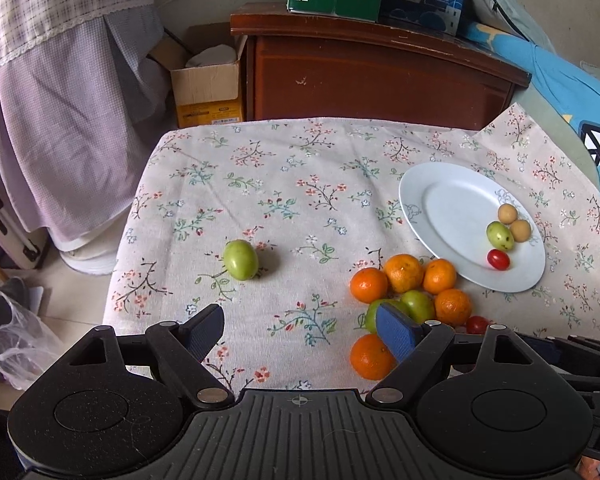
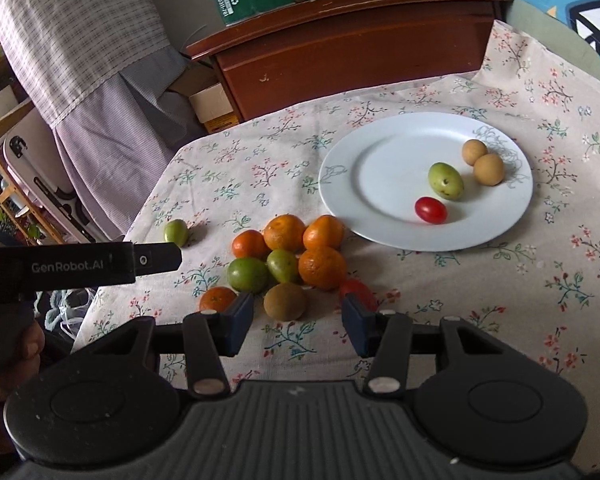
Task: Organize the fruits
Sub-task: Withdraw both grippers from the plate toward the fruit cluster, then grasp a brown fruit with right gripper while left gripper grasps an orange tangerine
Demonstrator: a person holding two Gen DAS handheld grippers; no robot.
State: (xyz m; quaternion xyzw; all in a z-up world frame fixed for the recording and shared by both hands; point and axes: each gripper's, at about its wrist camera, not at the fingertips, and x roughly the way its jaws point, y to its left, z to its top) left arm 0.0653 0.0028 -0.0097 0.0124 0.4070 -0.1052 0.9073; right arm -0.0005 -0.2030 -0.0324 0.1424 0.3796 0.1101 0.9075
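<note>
I see the fruit pile [image 2: 288,260], oranges and green fruits with a brown kiwi [image 2: 285,301], just ahead of my right hand-held gripper [image 2: 297,322]. Its jaws stand partly apart and empty, the kiwi just beyond the gap. A lone green fruit [image 1: 240,259] lies ahead of my left hand-held gripper [image 1: 300,334], whose jaws are wide and empty. Further right, the white plate [image 2: 380,184] on the floral-clothed counter [image 1: 300,184] carries four small fruits.

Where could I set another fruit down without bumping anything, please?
The left half of the white plate is bare, as is the cloth between the lone green fruit and the fruit pile. The plate's right side and that pile are crowded.
</note>
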